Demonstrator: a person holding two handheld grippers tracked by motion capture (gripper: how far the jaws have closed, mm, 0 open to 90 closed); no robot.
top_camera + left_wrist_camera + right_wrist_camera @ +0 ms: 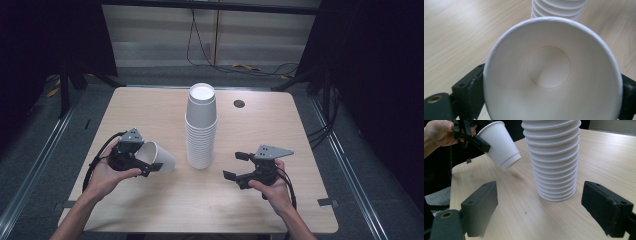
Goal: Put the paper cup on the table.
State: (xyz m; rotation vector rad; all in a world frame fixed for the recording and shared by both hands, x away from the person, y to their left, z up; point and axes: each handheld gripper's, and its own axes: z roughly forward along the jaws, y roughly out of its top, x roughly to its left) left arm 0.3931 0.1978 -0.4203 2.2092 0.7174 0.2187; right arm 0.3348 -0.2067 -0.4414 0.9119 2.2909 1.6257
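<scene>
The left claw [150, 167] is grasping a single paper cup [159, 157] by its rim end, one jaw on each side of the wall, as the left gripper view is showing with the cup's open mouth [551, 72] facing the camera. The cup is hanging tilted in the air, base pointing down and toward the stack [201, 127], just left of it and clear of the table [150, 210]. In the right gripper view the cup [499, 143] is hovering near the stack [554, 157] without touching it.

The cup is likely handling as very light, thin-walled and easy to crush, so a gentle pinch near the stiffer rolled rim is looking like the safest hold; the smooth wall may be slipping under a loose grip.

The right claw [235, 166] is standing released, jaws wide apart, just right of the stack, holding nothing.
</scene>
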